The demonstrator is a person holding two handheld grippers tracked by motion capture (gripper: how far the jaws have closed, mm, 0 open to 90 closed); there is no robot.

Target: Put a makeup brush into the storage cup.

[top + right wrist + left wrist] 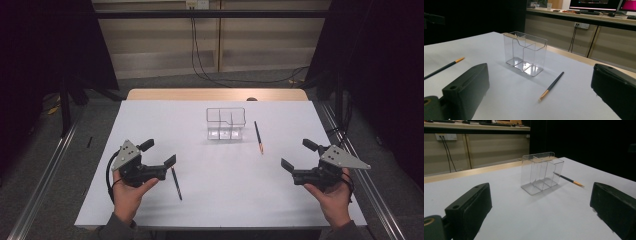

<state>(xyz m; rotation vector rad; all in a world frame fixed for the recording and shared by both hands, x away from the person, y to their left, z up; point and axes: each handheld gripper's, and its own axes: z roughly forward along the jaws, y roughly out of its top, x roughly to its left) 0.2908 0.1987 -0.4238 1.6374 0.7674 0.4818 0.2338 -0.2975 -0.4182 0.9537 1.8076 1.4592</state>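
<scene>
At the left of the high view, the left hand (127, 192) grips the left gripper (159, 155) low over the near left part of the white table (150, 120). Its jaws stand wide apart with nothing between them, and its own view shows the same: two black jaws at the picture's edges, both cut off at the bottom, with bare tabletop in the gap. A dark pencil (176, 183) lies flat just right of this gripper, its upper end close to or under the nearer jaw; whether the two touch cannot be told.

Toward the far middle of the table stands a clear plastic organizer (226, 123), upright, split into compartments. Its see-through walls make the dividers hard to count from above. All the compartments look empty. In the left gripper view the organizer (541, 172) hides part of the second pencil (570, 180) behind it, leaving the orange-tipped end showing.

That second pencil (258, 137) lies just right of the organizer, apart from it, with the orange end toward the near side. In the right gripper view it (552, 86) lies on the table ahead of the jaws.

At the right, the right hand (334, 197) holds the right gripper (297, 156) over the near right part of the table, jaws spread wide and empty.
</scene>
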